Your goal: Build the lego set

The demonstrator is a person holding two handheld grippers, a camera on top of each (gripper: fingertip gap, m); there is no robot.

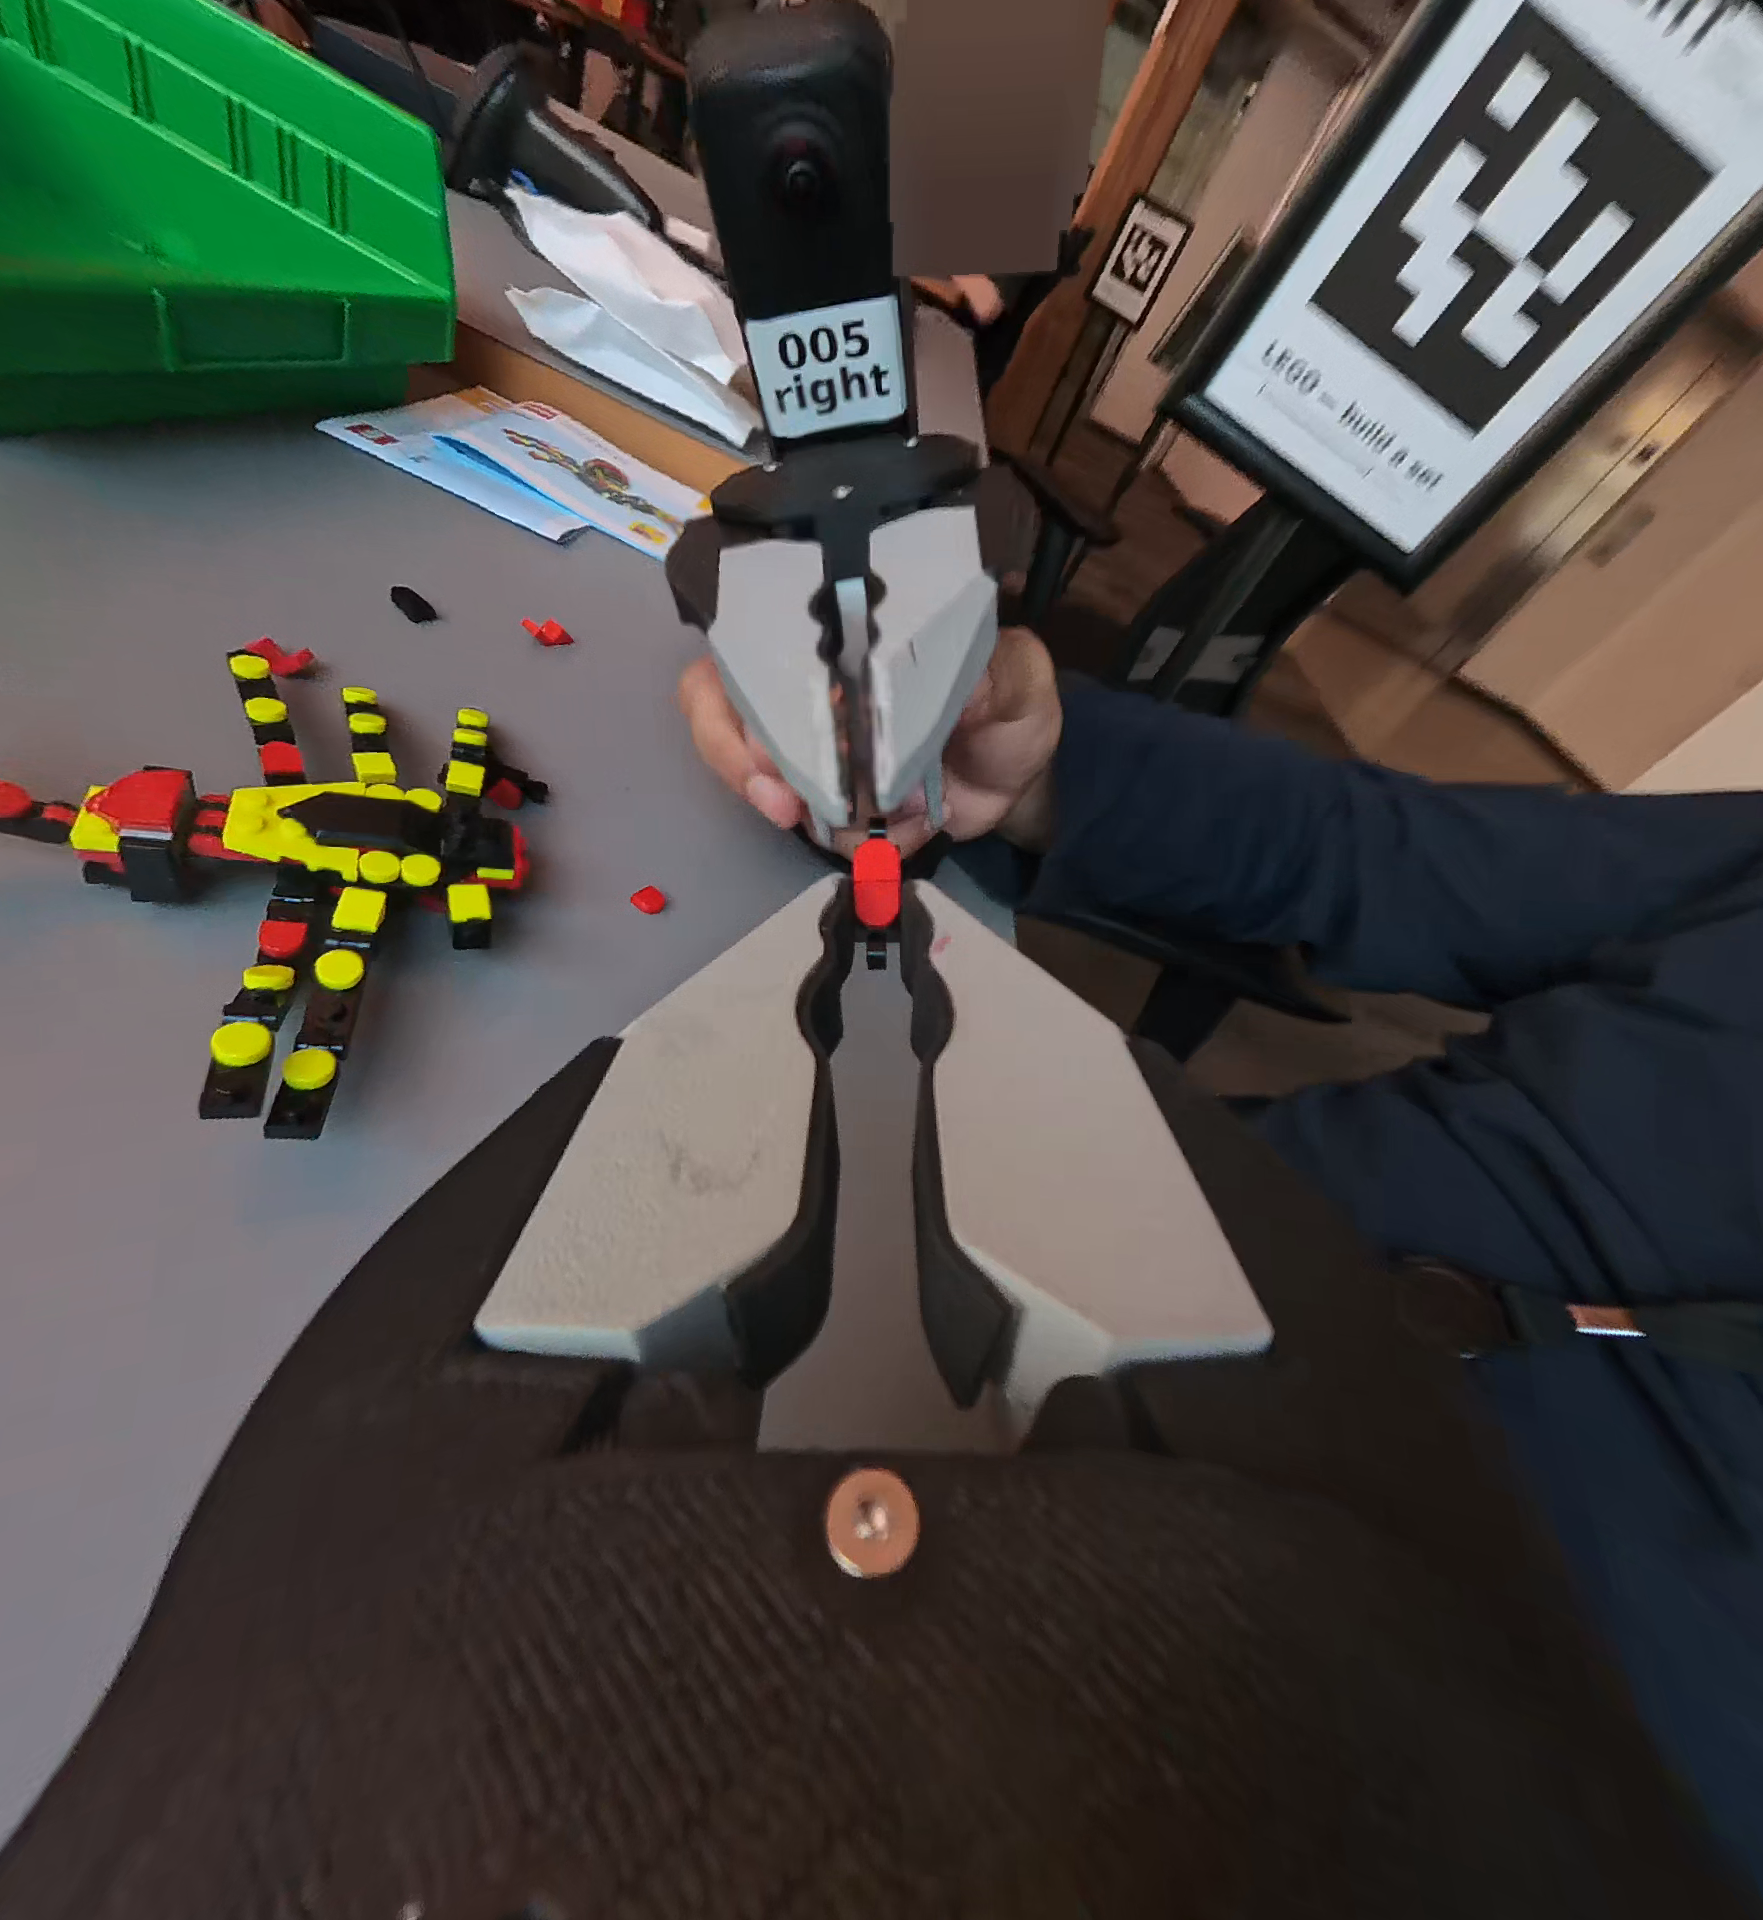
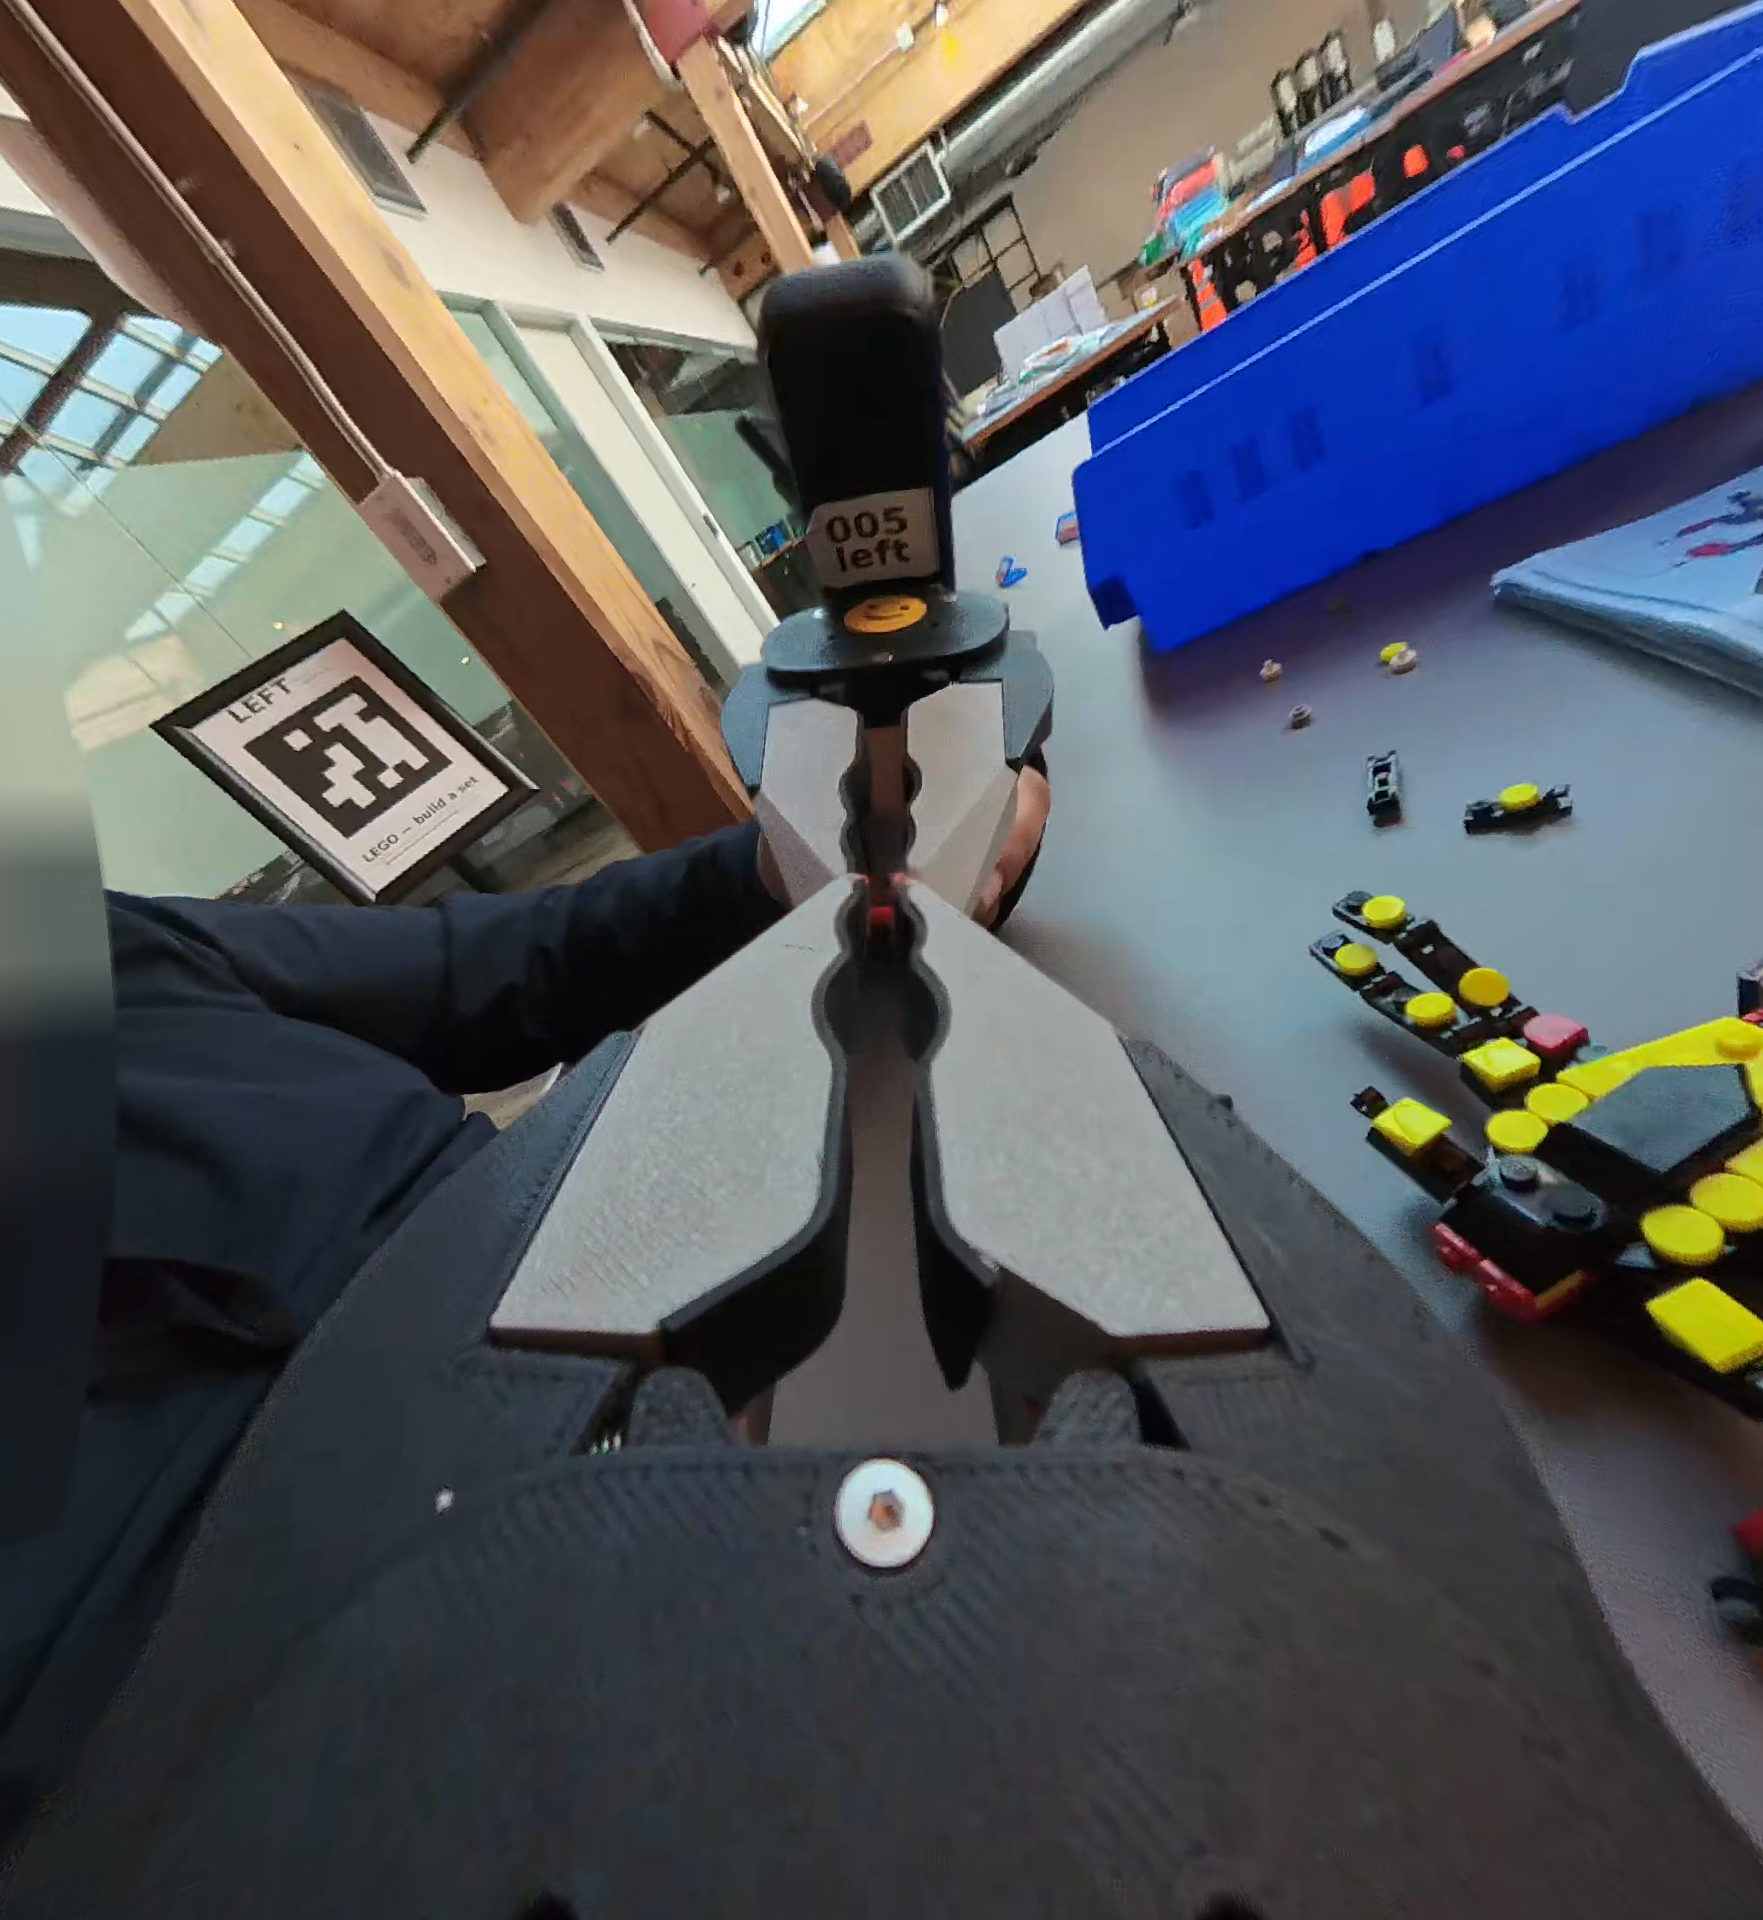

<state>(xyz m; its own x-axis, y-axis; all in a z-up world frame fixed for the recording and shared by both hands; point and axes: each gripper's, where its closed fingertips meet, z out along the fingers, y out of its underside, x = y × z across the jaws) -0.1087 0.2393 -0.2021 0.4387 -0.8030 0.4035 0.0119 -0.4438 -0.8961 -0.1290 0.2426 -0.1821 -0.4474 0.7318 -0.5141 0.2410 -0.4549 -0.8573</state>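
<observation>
Nearest, the left gripper [image 1: 875, 906] pinches a small red-and-black lego piece [image 1: 875, 883] above the grey table [image 1: 129, 1299]; the right gripper [image 1: 875, 821] meets it tip to tip, jaws nearly together, apparently clamped on that piece's black end. Farther left of this piece lies the mostly built yellow, black and red lego model [image 1: 337, 831], with loose red bits [image 1: 648, 899] beside it and others beyond it, so several pieces likely remain to attach.

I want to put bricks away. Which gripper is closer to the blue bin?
Left. The two grippers meet tip to tip at a red piece. The blue bin sits beyond the left gripper, off to one side; the right gripper is farther back from it.
</observation>
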